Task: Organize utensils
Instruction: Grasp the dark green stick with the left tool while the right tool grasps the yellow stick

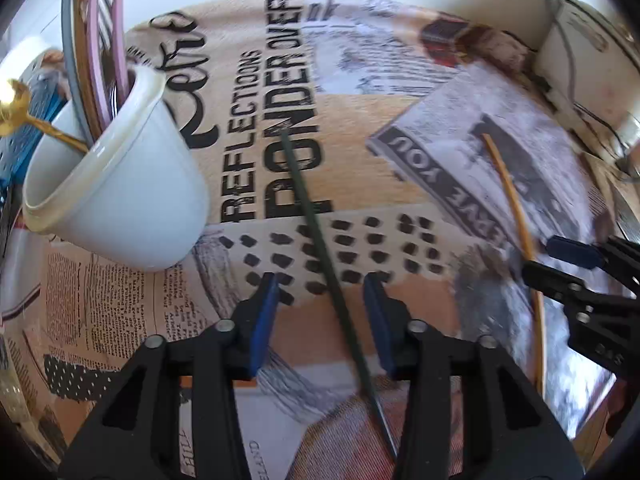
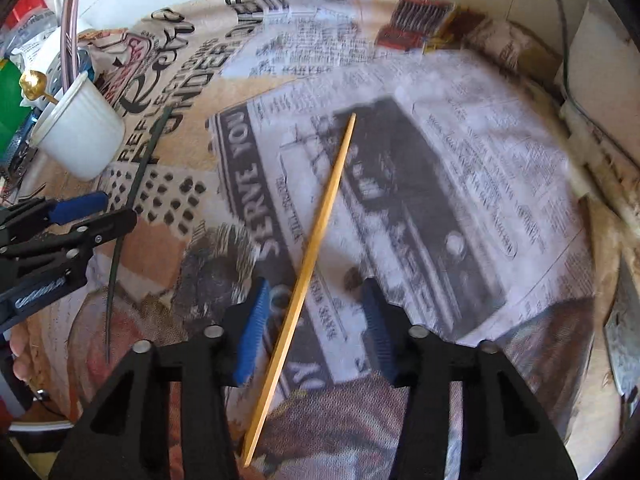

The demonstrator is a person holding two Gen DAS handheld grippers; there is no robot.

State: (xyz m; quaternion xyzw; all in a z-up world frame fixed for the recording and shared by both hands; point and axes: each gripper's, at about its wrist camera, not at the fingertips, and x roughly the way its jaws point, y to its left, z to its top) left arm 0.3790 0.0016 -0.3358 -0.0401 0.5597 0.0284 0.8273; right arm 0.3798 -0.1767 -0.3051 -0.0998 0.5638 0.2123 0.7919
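A: Newsprint-patterned cloth covers the whole bench. White cup stands at the left edge, already holding several sticks and a gold spoon.

B: Loose items — a dark green chopstick and a tan chopstick, both lying flat on the cloth, well apart from each other.

A: Left gripper straddles the green one; the blue pads stand apart, no contact visible. Right gripper straddles the tan one likewise — jaws apart, stick in the gap untouched.

B: Handling estimate: each stick light, stiff, thin, smooth (likely to roll or pivot if pinched off-centre).

A: Suggested hold — near the middle of the length, pads square across the shaft, so neither end droops. Tips taper; they look a poor place to grip.

B: Risk noted: lying flat on soft cloth, the stick offers little height, so the pads may catch fabric along with it.
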